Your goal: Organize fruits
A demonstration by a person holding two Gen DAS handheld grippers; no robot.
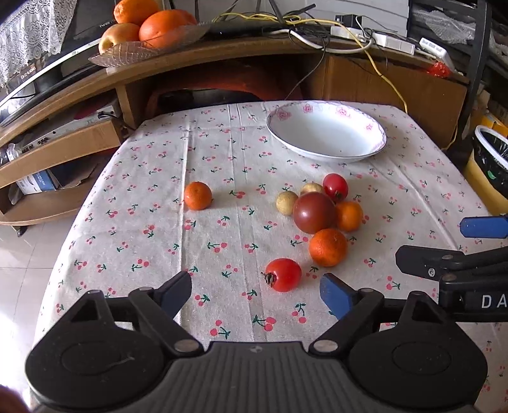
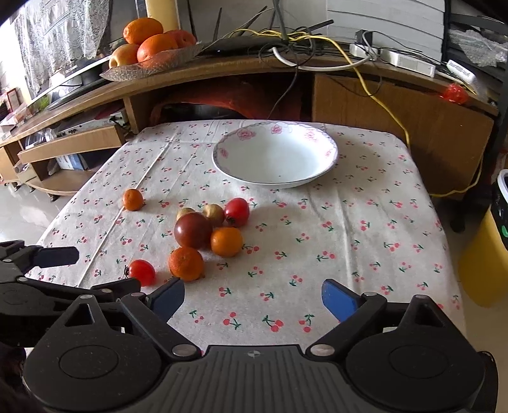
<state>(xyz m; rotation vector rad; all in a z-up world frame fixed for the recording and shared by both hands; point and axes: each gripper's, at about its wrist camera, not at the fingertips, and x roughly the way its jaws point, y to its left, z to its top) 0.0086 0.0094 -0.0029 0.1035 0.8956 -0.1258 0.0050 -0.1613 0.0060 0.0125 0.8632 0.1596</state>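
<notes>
On the cherry-print tablecloth (image 1: 152,241) lies a cluster of fruit: a dark brown tomato (image 1: 314,212), two small red tomatoes (image 1: 335,186) (image 1: 283,274), two mandarins (image 1: 328,247) (image 1: 349,215) and two pale yellow fruits (image 1: 286,202). A third mandarin (image 1: 197,195) sits apart to the left. An empty white bowl (image 1: 327,133) with pink flowers stands behind them. My left gripper (image 1: 255,290) is open, just short of the nearest red tomato. My right gripper (image 2: 253,297) is open over bare cloth, right of the cluster (image 2: 193,230); the bowl (image 2: 274,155) lies ahead.
A wooden TV stand (image 1: 222,60) behind the table carries a glass dish of oranges (image 1: 149,28), cables and power strips. A yellow bin (image 1: 489,171) stands at the table's right edge. Tiled floor (image 1: 19,260) lies to the left.
</notes>
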